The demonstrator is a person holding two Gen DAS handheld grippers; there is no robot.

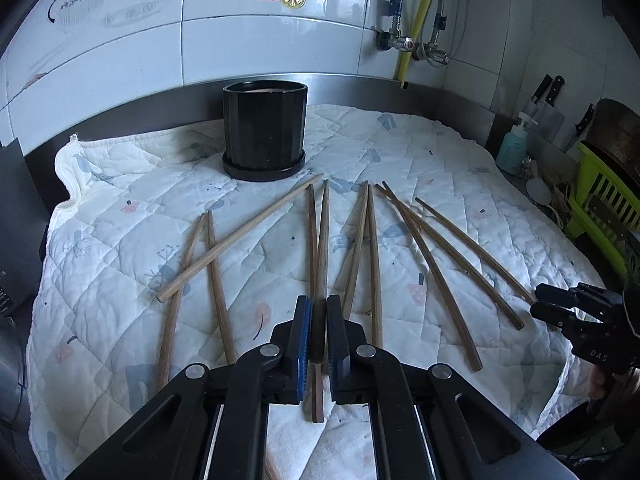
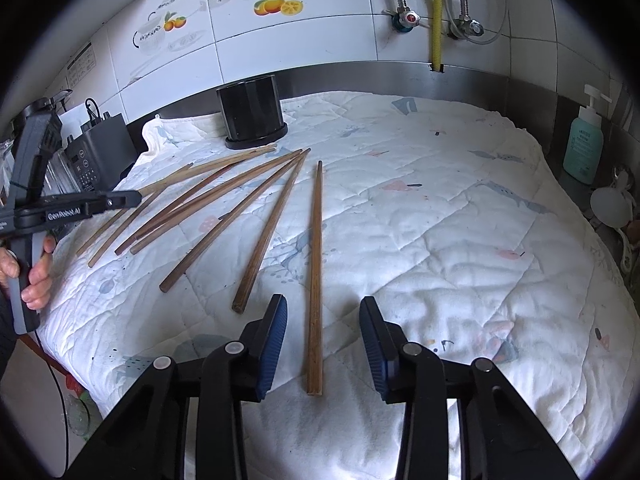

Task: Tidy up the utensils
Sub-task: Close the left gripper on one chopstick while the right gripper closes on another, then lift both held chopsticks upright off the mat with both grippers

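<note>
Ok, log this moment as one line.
left gripper: shut on chopstick | right gripper: open, astride another chopstick | black holder: upright

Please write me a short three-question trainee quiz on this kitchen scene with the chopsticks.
1. True or false: the left gripper is shut on a brown wooden chopstick.
2. What lies between the open right gripper fingers: A) a metal spoon, B) a single wooden chopstick, C) nothing?
3. What stands at the back of the white quilted cloth?

Key: 1 true. 2 B; the pads do not touch it. 3 A black ribbed cylindrical holder.
</note>
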